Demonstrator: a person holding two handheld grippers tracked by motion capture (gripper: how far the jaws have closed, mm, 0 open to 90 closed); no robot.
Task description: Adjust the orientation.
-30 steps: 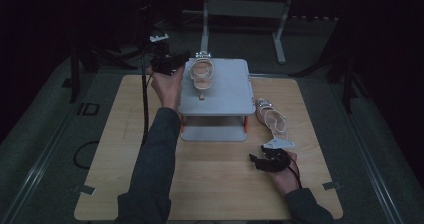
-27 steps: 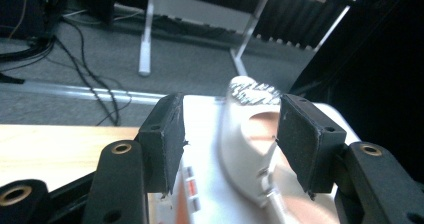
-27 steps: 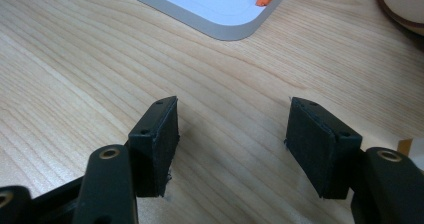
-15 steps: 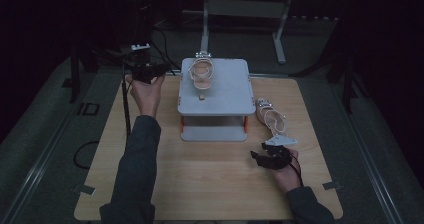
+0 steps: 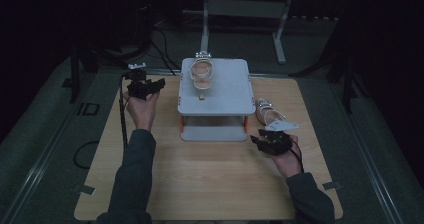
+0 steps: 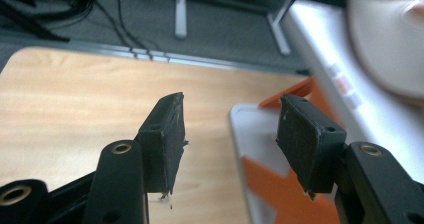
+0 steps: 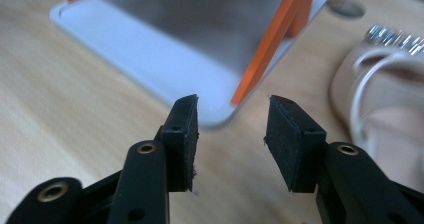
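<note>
A pale strappy sandal [image 5: 202, 74] lies on top of the white two-tier stand [image 5: 225, 96] with orange legs. A second sandal [image 5: 269, 115] lies on the table just right of the stand. My left gripper [image 5: 150, 86] hovers left of the stand, open and empty [image 6: 230, 134], with the stand [image 6: 320, 59] and the blurred sandal [image 6: 387, 39] to its right. My right gripper [image 5: 270, 136] is at the near end of the second sandal [image 7: 380, 94]. Its jaws [image 7: 230, 134] have just been closing, with nothing between them, and still stand apart.
The wooden table [image 5: 200, 184] sits on a dark floor. A metal frame [image 5: 245, 14] stands behind it, with cables at the back left. The stand's lower plate [image 7: 150, 44] and an orange leg [image 7: 272, 39] are in front of the right gripper.
The left hand drew away from the sandal on the stand, moving left and toward the near side. The right hand lifted slightly by the second sandal.
</note>
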